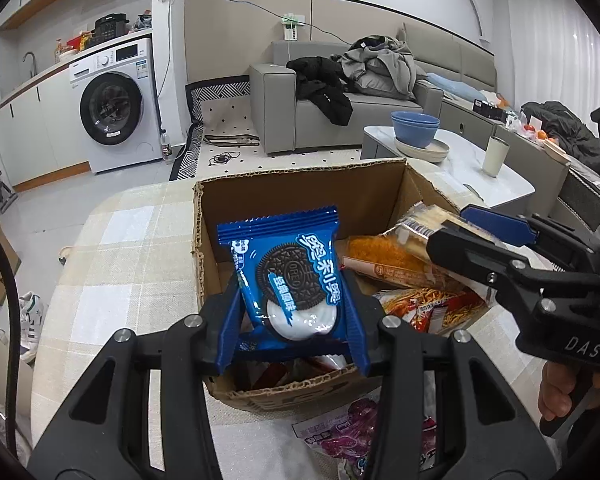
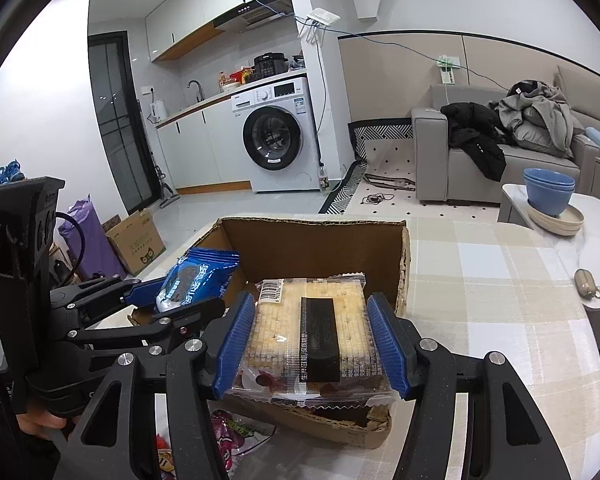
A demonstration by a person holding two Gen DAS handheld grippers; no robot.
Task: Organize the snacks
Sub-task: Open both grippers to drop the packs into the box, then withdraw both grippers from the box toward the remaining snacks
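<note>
1. Checked beige cloth (image 2: 480,280) covers the table where the cardboard box (image 2: 312,240) stands open; behind it are a washing machine (image 2: 278,136), kitchen counter and a grey sofa (image 1: 300,120) heaped with clothes.
2. Left gripper (image 1: 292,312) is clamped on a blue Oreo packet (image 1: 288,272), held upright over the box's near-left corner.
3. Right gripper (image 2: 312,340) pinches a clear-wrapped cracker pack (image 2: 312,328) above the box's near edge; its label is too small to read.
4. Inside the box lie an orange snack bag (image 1: 396,264) and a red noodle-print bag (image 1: 428,304), partly hidden by the grippers.
5. A purple packet (image 1: 348,436) lies on the cloth before the box, cut off by the gripper arms.
6. Blue bowls (image 1: 415,128) sit stacked on plates on a white side table.
</note>
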